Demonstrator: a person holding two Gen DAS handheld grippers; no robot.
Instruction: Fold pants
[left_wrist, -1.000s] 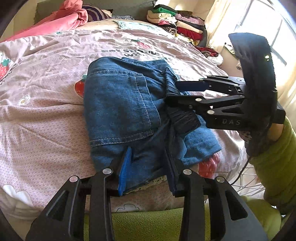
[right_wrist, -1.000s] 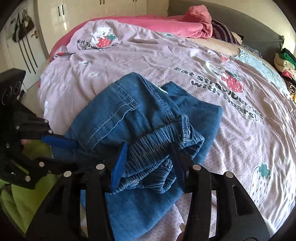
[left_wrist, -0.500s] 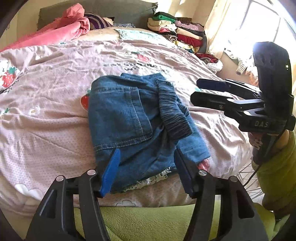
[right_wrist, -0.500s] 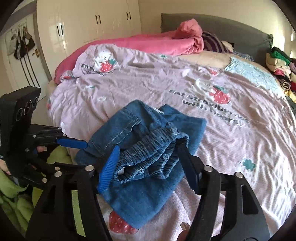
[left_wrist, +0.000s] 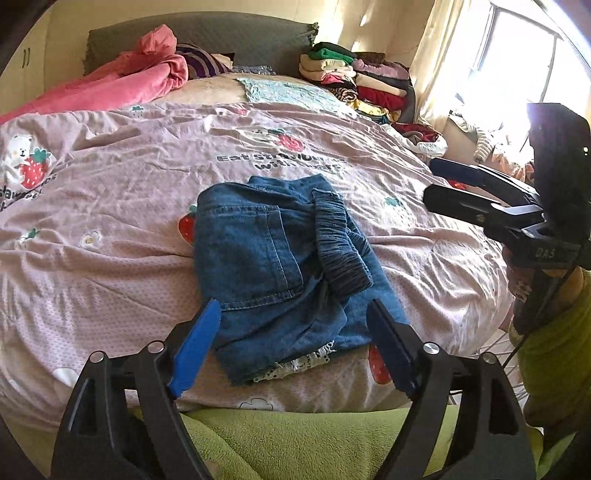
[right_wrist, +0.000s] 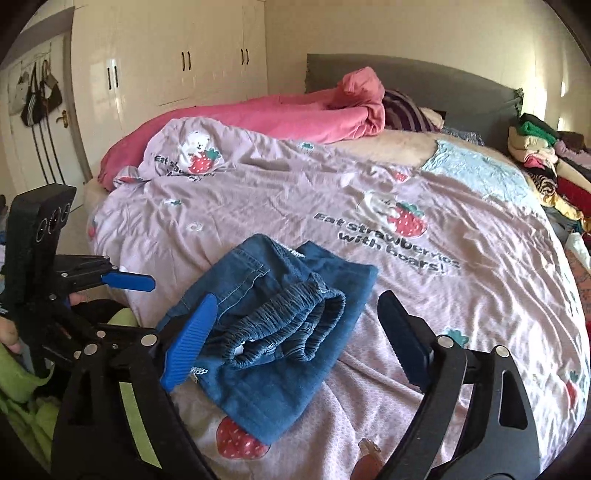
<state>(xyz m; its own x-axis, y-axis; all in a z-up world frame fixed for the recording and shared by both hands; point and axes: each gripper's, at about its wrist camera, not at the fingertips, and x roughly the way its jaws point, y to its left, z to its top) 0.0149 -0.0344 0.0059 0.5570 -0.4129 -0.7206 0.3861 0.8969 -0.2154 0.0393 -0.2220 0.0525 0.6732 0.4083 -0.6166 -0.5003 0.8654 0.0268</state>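
Observation:
Blue denim pants (left_wrist: 273, 266) lie folded in a compact bundle on the pink strawberry-print bedspread (left_wrist: 110, 192), elastic waistband on top at the right. They also show in the right wrist view (right_wrist: 280, 317). My left gripper (left_wrist: 291, 347) is open and empty, held back from the bundle's near edge. My right gripper (right_wrist: 295, 343) is open and empty, above and short of the waistband side. The right gripper also shows at the right of the left wrist view (left_wrist: 436, 184), clear of the pants.
A pink blanket (left_wrist: 122, 81) and striped pillow lie at the headboard. A stack of folded clothes (left_wrist: 354, 77) sits at the far right corner. White wardrobes (right_wrist: 177, 59) and hanging bags stand beyond the bed. A green sleeve (left_wrist: 295, 443) is at the near edge.
Both grippers opened wider, let go of the pants and drew back from the bundle. The pants now lie alone on the bed.

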